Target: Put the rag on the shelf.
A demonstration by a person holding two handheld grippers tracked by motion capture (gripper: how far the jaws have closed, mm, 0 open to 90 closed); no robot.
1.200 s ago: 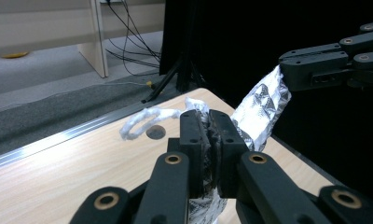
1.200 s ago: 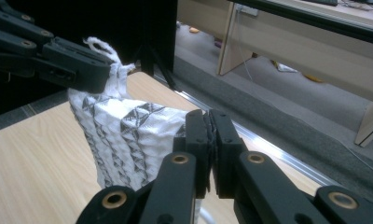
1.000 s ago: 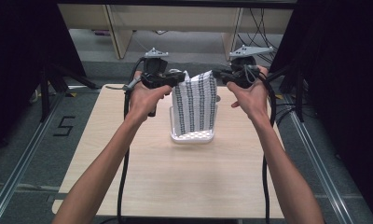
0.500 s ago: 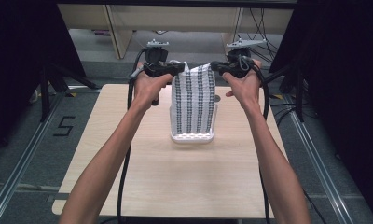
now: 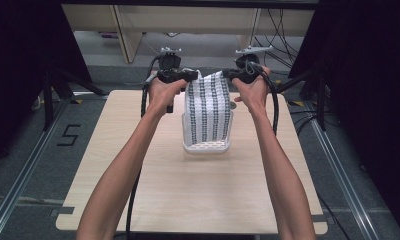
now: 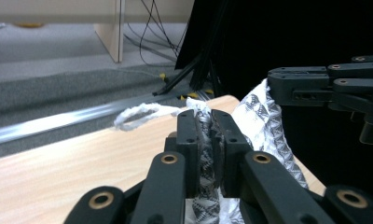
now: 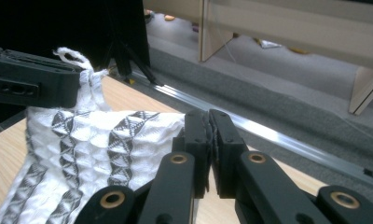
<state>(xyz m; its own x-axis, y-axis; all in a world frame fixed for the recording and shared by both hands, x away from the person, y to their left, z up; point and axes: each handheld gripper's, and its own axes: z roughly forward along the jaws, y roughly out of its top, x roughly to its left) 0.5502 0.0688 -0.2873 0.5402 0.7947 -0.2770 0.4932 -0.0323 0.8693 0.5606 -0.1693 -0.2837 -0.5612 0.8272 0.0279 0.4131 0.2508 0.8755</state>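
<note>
Towel [image 5: 208, 112] first: white with dark patterned stripes, waffle-ish weave, and it's hanging up in the air over the far middle of the bench [image 5: 138, 200], stretched between the two tongs by its top corners. The bottom edge sits inside or against a small white basket [image 5: 206, 147]; can't tell how much of it is actually in there.

Left tongs [image 5: 192, 76] are clamped tight on one top corner, and in the left gripper view you can see the cloth bunched right between the jaws [image 6: 207, 154]. Right tongs [image 5: 227, 76] are pinched together on the other corner [image 7: 208, 149], with just a thin edge of fabric caught in them.

My guess on handling: super light, totally floppy, nothing fragile about it. It'll sag and fold wherever it isn't held, so corners or the top hem are the spots to grab. The right-side bite looks thin, so that corner could slip out if it gets tugged.

There's a little hanging loop [image 7: 75, 58] on the left-hand corner that might snag.

Around it: bench is mostly bare wood, only the basket sits under the cloth. Cables trail down along both forearms but look clear of it.
</note>
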